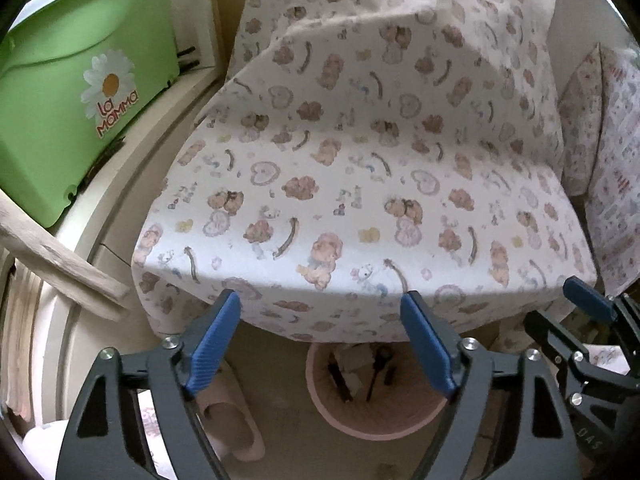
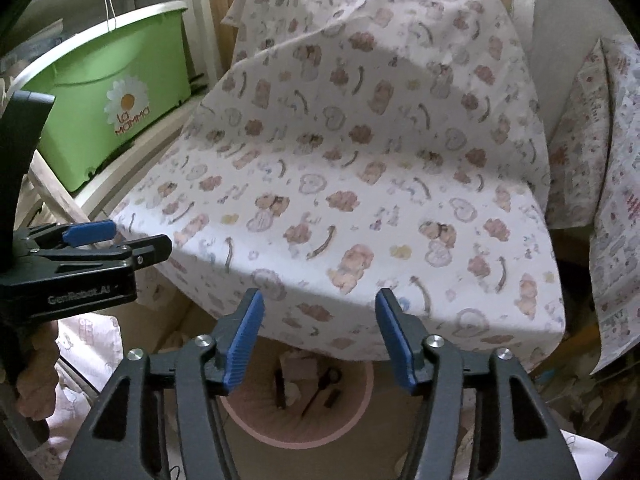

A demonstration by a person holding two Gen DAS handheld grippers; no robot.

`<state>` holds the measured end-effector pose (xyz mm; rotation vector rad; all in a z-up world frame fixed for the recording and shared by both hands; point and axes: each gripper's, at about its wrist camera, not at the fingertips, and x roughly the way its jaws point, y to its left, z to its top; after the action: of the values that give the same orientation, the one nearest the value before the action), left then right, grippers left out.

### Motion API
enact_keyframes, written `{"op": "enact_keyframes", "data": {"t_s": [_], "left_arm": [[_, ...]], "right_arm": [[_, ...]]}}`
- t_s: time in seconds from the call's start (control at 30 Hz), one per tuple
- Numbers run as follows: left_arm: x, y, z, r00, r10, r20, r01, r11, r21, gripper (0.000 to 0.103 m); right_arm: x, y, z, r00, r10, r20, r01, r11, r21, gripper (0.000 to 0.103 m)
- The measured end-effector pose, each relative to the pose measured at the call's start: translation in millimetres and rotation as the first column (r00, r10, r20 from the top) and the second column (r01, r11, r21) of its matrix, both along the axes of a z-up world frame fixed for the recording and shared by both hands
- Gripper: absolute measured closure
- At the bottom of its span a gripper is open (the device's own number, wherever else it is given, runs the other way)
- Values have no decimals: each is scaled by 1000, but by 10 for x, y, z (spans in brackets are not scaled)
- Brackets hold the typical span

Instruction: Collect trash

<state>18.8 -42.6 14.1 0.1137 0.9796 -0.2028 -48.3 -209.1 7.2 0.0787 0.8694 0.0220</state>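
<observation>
Left tongs (image 1: 320,340): standing spread with nothing between the blue pads, hovering above the floor in front of the covered bench.
Right tongs (image 2: 320,340): also standing spread and gripping nothing, hovering just beside the left tongs; in the left wrist view they are showing at the right edge (image 1: 592,312).
Pink trash bin (image 1: 372,392): sitting on the floor directly below both tongs, its far rim tucking under the hanging edge of the cloth.
Trash (image 2: 304,380): lying inside the bin, looking like crumpled pale paper with a few dark, thin pieces; details are too blurred to name.
Slipper (image 1: 232,420): resting on the floor left of the bin, partly behind the left tongs.
Patterned cloth (image 1: 360,160): draping over the bench, printed with bears and hearts, hanging down over the front edge.
Green tub (image 1: 80,92): sitting on a white shelf to the left, bearing a daisy and "La Mamma".
Pillow (image 2: 580,132): leaning at the far right, beside the cloth.
</observation>
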Motion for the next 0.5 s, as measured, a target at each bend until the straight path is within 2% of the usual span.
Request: {"op": "enact_keyframes", "data": {"t_s": [0.07, 0.13, 0.2, 0.4, 0.5], "left_arm": [[-18, 4, 29, 1000, 1, 25, 0, 1000, -7, 16], [-44, 8, 78, 998, 1, 60, 0, 1000, -3, 10], [-68, -2, 120, 995, -1, 97, 0, 1000, 8, 2], [-94, -10, 165, 991, -17, 129, 18, 1000, -6, 1], [-107, -33, 164, 989, -13, 148, 12, 1000, 12, 1]], "right_arm": [[-12, -26, 21, 1000, -7, 9, 7, 1000, 6, 34], [-28, -54, 28, 1000, -20, 15, 20, 1000, 9, 23], [-30, -95, 43, 999, -46, 28, 46, 999, 13, 18], [-21, -231, 80, 989, -135, 55, 134, 991, 19, 14], [-32, -289, 98, 984, -163, 70, 161, 986, 33, 14]]}}
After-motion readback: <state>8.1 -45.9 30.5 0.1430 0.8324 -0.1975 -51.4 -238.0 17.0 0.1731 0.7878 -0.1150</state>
